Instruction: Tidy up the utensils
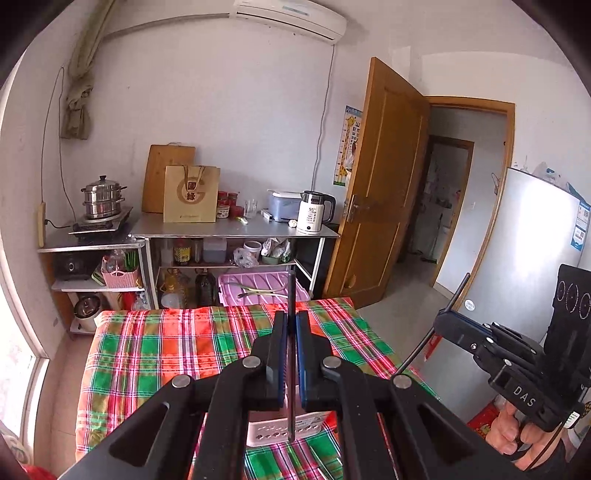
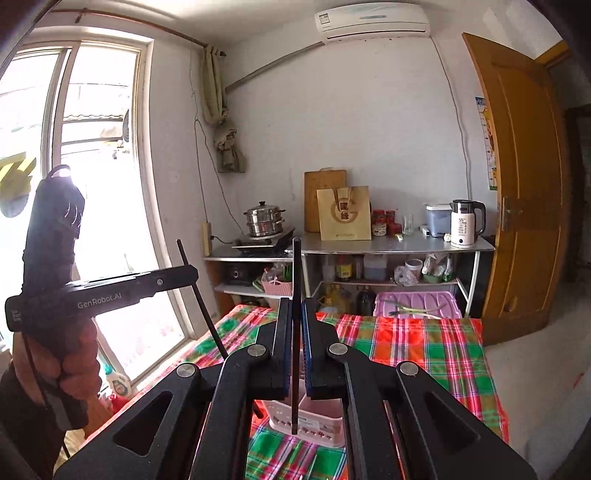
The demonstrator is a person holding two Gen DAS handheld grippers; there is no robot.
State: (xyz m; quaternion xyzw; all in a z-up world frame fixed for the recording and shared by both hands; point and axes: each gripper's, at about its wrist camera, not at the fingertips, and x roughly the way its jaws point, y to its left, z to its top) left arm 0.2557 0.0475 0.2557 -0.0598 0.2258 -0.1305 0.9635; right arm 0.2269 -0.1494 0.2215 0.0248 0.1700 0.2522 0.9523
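Clamping a thin black chopstick (image 1: pixel 291 354) upright between blue pads, left gripper (image 1: pixel 291 321) above a white perforated utensil holder (image 1: pixel 284 428) on the plaid tablecloth (image 1: pixel 155 354). Likewise pinched on a second black chopstick (image 2: pixel 296 332), right gripper (image 2: pixel 295 306), over the same holder (image 2: pixel 317 424) at six o'clock. Beyond, at twelve o'clock, a steel counter (image 1: pixel 236 230) against the white wall, bearing a paper gift bag (image 1: pixel 191 199), a wooden cutting board (image 1: pixel 162 173), a white electric kettle (image 1: pixel 314 212) and, at ten o'clock, a steamer pot (image 1: pixel 101 197). Below, a purple lidded bin (image 1: pixel 258 288). Overhead an air conditioner (image 1: pixel 291 16); at two o'clock an open wooden door (image 1: pixel 384 184); in the right wrist view a bright window (image 2: pixel 74 166) at nine o'clock.
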